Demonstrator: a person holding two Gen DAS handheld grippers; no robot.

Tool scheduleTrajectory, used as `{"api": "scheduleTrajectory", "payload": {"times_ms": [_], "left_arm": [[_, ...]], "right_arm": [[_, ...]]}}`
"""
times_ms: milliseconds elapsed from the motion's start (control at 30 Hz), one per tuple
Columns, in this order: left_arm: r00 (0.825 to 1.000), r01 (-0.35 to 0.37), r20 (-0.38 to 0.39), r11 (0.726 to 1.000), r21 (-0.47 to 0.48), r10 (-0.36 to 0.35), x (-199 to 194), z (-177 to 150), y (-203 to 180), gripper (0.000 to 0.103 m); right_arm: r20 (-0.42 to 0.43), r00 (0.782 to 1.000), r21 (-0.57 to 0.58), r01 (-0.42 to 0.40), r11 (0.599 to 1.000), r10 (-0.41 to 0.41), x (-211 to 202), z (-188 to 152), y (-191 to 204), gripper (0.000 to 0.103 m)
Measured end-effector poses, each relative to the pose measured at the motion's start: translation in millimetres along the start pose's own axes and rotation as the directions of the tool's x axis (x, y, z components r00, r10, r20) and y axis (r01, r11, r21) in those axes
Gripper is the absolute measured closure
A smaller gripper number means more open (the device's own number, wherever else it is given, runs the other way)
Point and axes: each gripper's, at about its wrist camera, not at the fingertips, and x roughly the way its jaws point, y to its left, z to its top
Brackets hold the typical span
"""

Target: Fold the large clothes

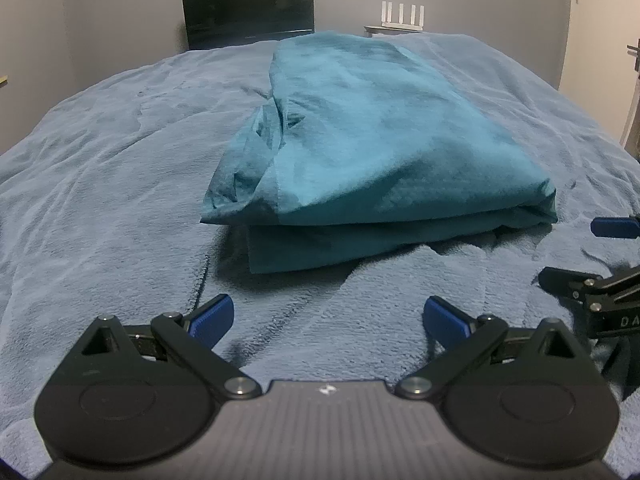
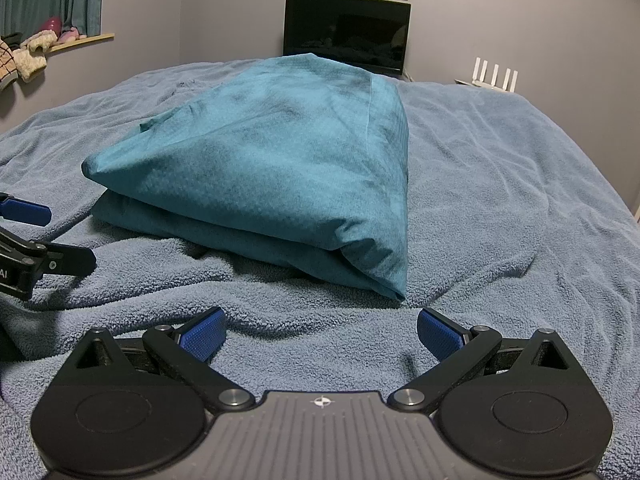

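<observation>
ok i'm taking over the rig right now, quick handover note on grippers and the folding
Left gripper: open, empty, low over the blanket, just short of the cloth.
Right gripper: open, empty, beside the left one, also short of the cloth.
Teal cloth: lies mid-bed as a folded bundle of several layers; its left edge is bunched and uneven.
Done: the main folds, by the look of it.
Left: perhaps tidy that bunched edge, or one more fold if a smaller bundle is wanted.

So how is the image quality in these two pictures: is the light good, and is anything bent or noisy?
Left wrist view: dim, bluish light, grainy on the folded teal cloth; fisheye curves the blue fleece bed cover; dark corners. Right wrist view: the same dimness and grain, soft shadow under the cloth; the black screen shows faint reflections.
</observation>
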Motion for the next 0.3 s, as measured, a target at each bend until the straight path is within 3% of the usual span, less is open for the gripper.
{"api": "scheduleTrajectory", "payload": {"times_ms": [300], "left_arm": [[1.0,0.027,-0.006,1.0,0.001,-0.027,0.7,-0.4,0.7,0.001]], "right_arm": [[-0.001,1.0,-0.001,0.0,1.0,0.0,0.0,0.2,-0.7,0.0]]}}
